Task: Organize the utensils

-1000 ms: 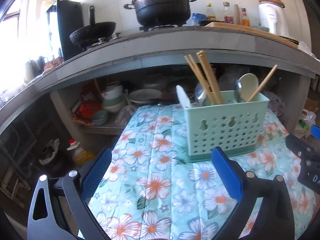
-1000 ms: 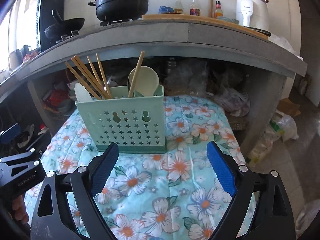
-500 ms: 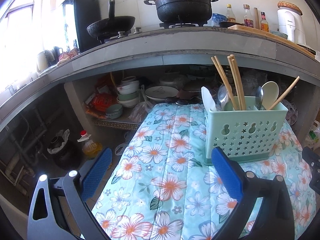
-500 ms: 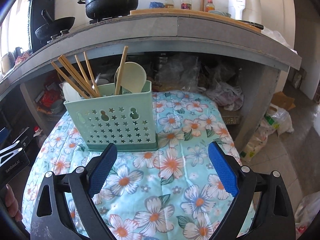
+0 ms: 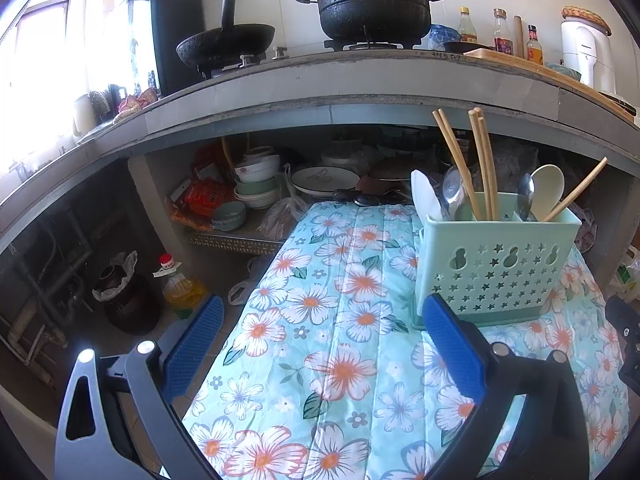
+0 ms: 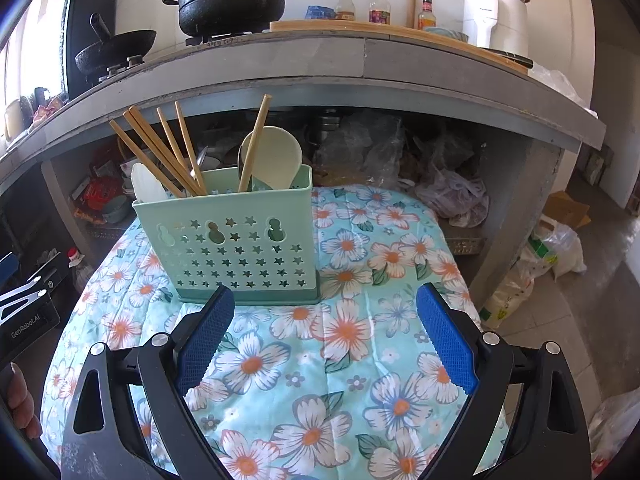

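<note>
On the floral cloth stands the utensil holder, chopsticks leaning up-left. Spoon handles sit hidden inside. Left gripper and right gripper gape empty.

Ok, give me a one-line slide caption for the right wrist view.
Open right gripper hovers over the floral tablecloth, facing the green utensil caddy loaded with chopsticks and spoons.

Left gripper has shifted leftward relative to the utensil caddy; the caddy now sits toward the right edge of its view, beyond the right finger. Right gripper has drawn back slightly and swung right; the caddy now stands left of centre.
</note>
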`<state>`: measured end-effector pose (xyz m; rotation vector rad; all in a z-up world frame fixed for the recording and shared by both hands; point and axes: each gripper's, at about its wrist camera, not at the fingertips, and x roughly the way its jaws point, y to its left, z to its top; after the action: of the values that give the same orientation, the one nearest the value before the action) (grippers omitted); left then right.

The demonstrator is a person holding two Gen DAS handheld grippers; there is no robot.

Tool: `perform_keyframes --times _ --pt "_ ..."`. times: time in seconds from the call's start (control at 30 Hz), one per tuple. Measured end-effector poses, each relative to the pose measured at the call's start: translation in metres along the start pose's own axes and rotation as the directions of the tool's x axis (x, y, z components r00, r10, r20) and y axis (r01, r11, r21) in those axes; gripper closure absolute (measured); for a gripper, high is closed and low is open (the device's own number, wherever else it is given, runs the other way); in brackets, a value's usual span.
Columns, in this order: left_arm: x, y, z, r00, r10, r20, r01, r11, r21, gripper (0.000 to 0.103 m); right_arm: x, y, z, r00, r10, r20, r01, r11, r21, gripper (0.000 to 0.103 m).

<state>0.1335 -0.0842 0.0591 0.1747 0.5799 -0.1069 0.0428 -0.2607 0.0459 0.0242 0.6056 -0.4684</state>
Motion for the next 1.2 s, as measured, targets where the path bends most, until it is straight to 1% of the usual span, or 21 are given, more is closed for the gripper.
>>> perform_keyframes --times 1.2 --pt "0.0018 0.0019 -0.0015 1.000 0.002 -0.004 -0.002 1.000 0.000 0.005 -0.0005 0.0015 0.0007 1.000 0.000 0.001 0.000 1.000 -0.004 0.015"
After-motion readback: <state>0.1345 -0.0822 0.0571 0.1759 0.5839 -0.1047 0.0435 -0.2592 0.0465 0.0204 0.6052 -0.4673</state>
